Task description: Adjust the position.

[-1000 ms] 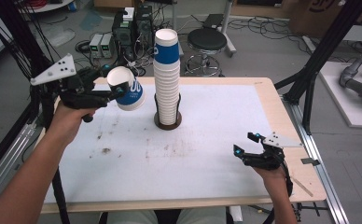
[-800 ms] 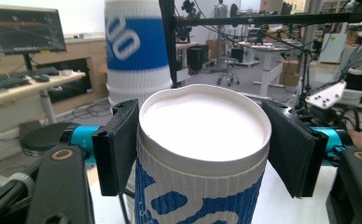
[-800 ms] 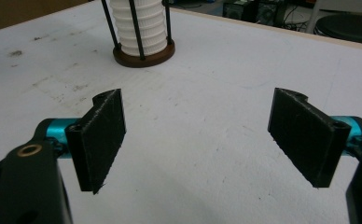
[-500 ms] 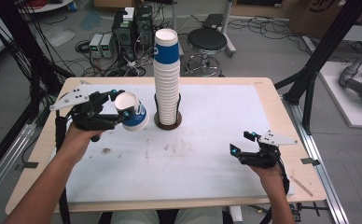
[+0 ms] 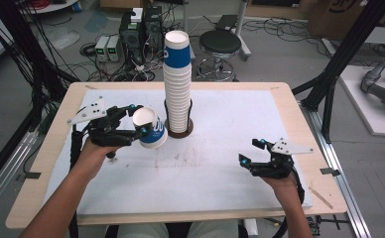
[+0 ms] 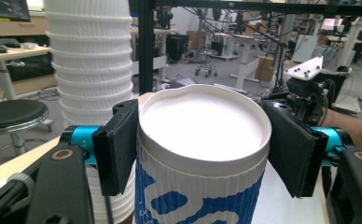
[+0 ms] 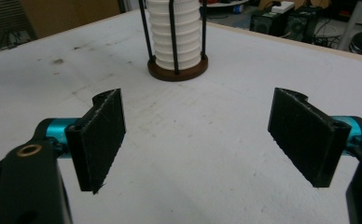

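The table (image 5: 289,129), covered by a white sheet, is being seen from above, its wooden border showing all round. Near the far middle of it a tall stack of cups (image 5: 177,84) is being held upright in a round brown holder (image 5: 179,130) with thin black rods. Just left of the holder's base, a single paper cup (image 5: 149,128) with a blue pattern is being gripped by the left gripper (image 5: 137,119) and is being kept tilted, its open mouth turned towards the camera. In the left gripper view the black pads (image 6: 117,147) are being pressed against either side of the cup (image 6: 202,154) just below its rim, and the ribbed stack (image 6: 91,60) is being shown close behind on the left. The right gripper (image 5: 250,151) is being held low over the near right part of the sheet, well apart from the stack; in its own view the jaws are being kept wide apart with nothing between them.
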`<action>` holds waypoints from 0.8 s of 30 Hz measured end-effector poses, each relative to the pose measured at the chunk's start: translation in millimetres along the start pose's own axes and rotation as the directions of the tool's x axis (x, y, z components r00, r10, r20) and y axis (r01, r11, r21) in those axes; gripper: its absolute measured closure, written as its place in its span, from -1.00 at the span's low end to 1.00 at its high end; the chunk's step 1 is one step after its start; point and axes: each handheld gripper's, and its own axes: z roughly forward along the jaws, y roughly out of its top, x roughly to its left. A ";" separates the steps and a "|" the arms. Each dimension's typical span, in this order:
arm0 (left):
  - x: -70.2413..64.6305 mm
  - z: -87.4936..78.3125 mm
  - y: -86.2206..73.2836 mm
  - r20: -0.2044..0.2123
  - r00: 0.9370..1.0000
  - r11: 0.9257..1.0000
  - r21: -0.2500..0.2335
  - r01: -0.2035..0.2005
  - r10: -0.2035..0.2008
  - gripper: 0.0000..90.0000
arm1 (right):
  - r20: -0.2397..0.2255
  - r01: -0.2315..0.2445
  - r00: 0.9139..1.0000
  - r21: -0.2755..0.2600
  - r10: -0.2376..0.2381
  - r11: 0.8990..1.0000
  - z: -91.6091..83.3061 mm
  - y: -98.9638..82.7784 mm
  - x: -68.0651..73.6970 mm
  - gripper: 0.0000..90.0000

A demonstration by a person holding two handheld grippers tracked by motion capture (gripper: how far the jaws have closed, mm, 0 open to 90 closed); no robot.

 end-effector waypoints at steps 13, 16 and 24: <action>-13.1 19.7 -15.4 0.066 0.998 1.000 0.008 0.019 -0.019 -0.32 | -0.109 -0.009 0.994 -0.030 0.005 1.000 8.3 8.2 13.4 -0.57; -15.7 26.1 -17.3 0.081 0.996 1.000 0.012 0.027 -0.028 -0.32 | -0.141 -0.005 0.990 -0.033 0.000 0.999 12.7 14.0 19.3 -0.57; -22.1 39.9 -18.7 0.132 0.991 0.999 0.021 0.027 -0.030 -0.32 | -0.256 0.030 0.966 -0.036 -0.038 0.999 29.9 22.0 35.3 -0.57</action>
